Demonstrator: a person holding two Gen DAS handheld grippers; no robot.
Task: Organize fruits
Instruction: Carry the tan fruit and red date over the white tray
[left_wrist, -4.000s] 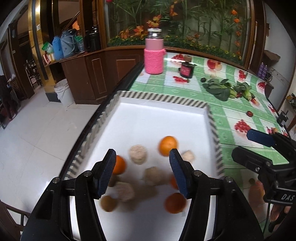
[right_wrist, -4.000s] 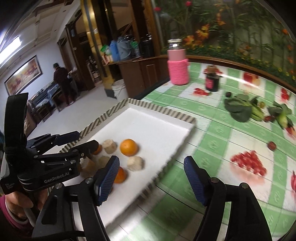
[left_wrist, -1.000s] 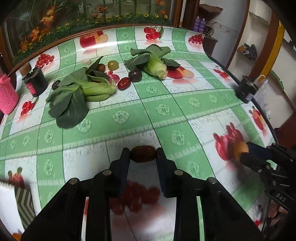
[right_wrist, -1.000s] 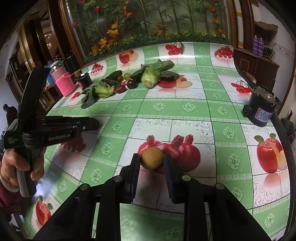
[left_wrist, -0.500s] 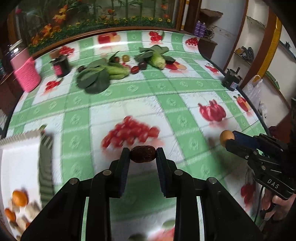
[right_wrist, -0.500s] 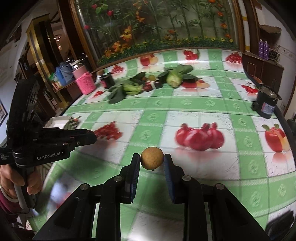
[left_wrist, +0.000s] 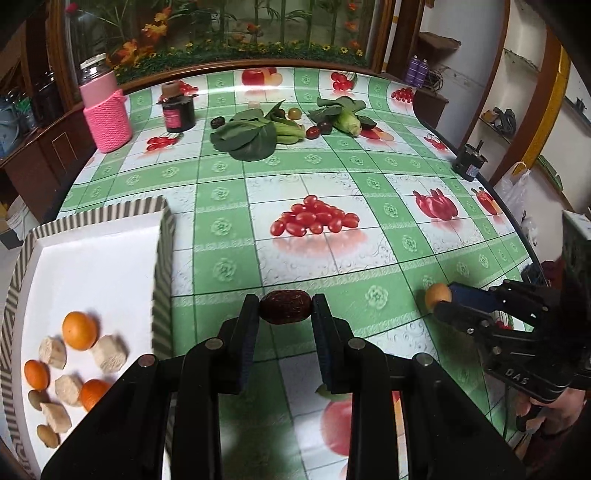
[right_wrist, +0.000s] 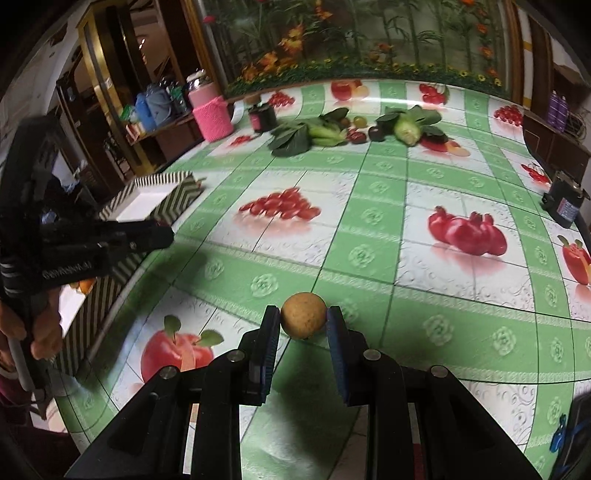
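Both grippers have swung back toward the striped tray at the surface's left edge, left gripper jaws clamped on a red date, right gripper jaws on a tan round fruit, ready for drop-off.

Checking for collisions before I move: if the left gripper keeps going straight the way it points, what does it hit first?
Probably nothing solid soon: the left gripper, shut on the red date, points over bare tablecloth; the leafy greens lie farther along, though depth is unclear.
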